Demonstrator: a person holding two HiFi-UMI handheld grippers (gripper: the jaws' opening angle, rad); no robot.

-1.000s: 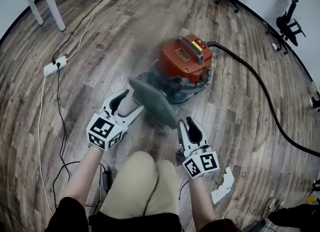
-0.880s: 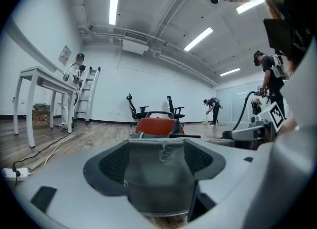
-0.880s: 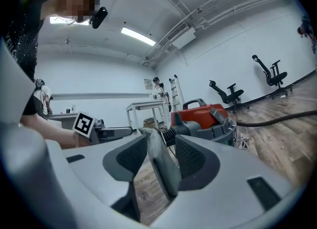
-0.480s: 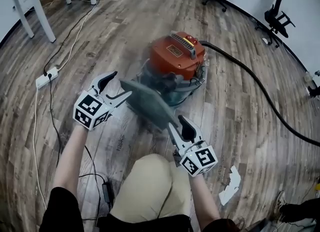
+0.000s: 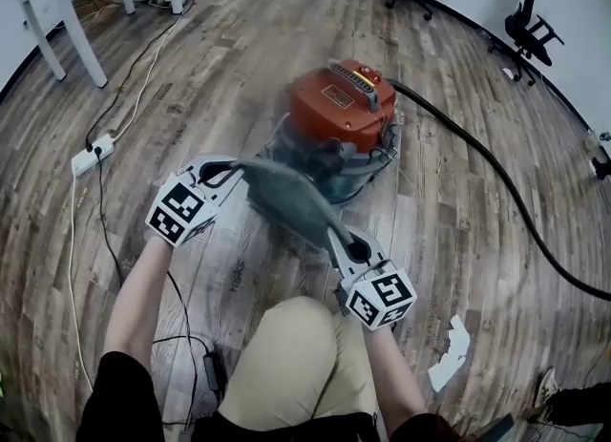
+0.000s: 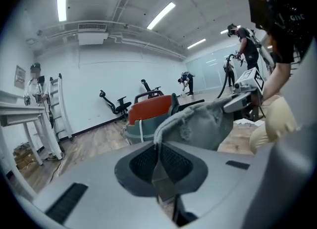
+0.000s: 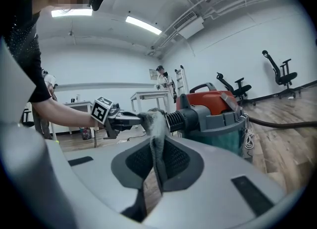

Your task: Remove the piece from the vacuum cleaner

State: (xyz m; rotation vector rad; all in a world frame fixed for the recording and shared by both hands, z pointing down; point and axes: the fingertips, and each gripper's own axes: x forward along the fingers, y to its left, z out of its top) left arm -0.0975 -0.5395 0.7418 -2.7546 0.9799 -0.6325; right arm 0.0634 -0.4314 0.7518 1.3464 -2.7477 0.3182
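The vacuum cleaner [image 5: 339, 111], orange lid over a teal body, stands on the wood floor. A grey fabric piece [image 5: 286, 199] stretches from its front toward me. My left gripper [image 5: 224, 171] is at the piece's left end and my right gripper [image 5: 351, 244] at its near end. Both pairs of jaws are closing, with the fabric between them. In the left gripper view the grey piece [image 6: 208, 124] runs out from the pinched jaws of the left gripper [image 6: 158, 156]. In the right gripper view the fabric [image 7: 156, 124] is squeezed in the right gripper [image 7: 156, 161], beside the vacuum [image 7: 213, 109].
A black hose [image 5: 496, 182] curves away right from the vacuum. A power strip [image 5: 93, 156] and cables lie at left. White table legs [image 5: 76, 30] stand at far left, office chairs [image 5: 525, 15] at back right. Torn paper [image 5: 449, 359] lies by my knee [image 5: 296, 354].
Both grippers stood open beside the grey piece earlier; now each has closed onto an end of it. The left gripper has moved in toward the piece's left end.
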